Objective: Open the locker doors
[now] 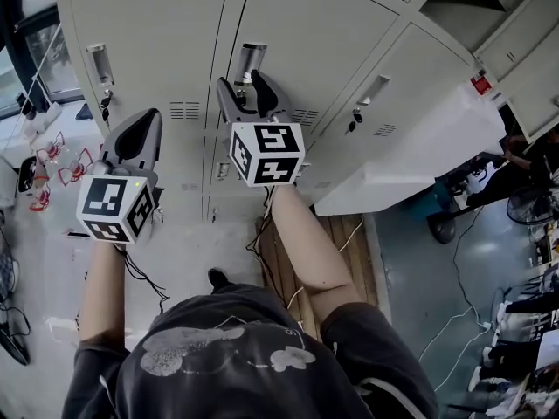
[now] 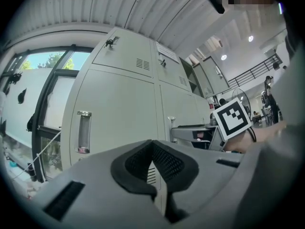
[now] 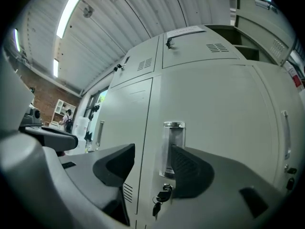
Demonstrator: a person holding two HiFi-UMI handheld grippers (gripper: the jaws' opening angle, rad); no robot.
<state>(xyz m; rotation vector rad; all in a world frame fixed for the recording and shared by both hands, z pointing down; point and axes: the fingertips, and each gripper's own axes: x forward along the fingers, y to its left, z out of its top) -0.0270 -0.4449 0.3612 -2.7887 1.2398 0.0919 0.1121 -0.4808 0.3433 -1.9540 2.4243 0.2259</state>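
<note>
Locker doors (image 1: 323, 24) grey, upright, facing the person; the middle one is shut. Recessed handle (image 3: 173, 147) near that door's left edge, with keys (image 3: 160, 198) hanging in the lock just below. Right claw (image 3: 152, 162) points at the handle, jaws wide apart, handle framed in the gap, pads not gripping it. Left claw (image 2: 153, 165) is off to the left before the neighbouring door (image 2: 119, 113), jaws closed together, nothing between them. Farther right, an open door (image 1: 410, 151) is swung outward.

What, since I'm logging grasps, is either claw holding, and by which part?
Nothing is held. The left claw is shut, empty; the right claw is open before the locker door handle, not gripping it.
</note>
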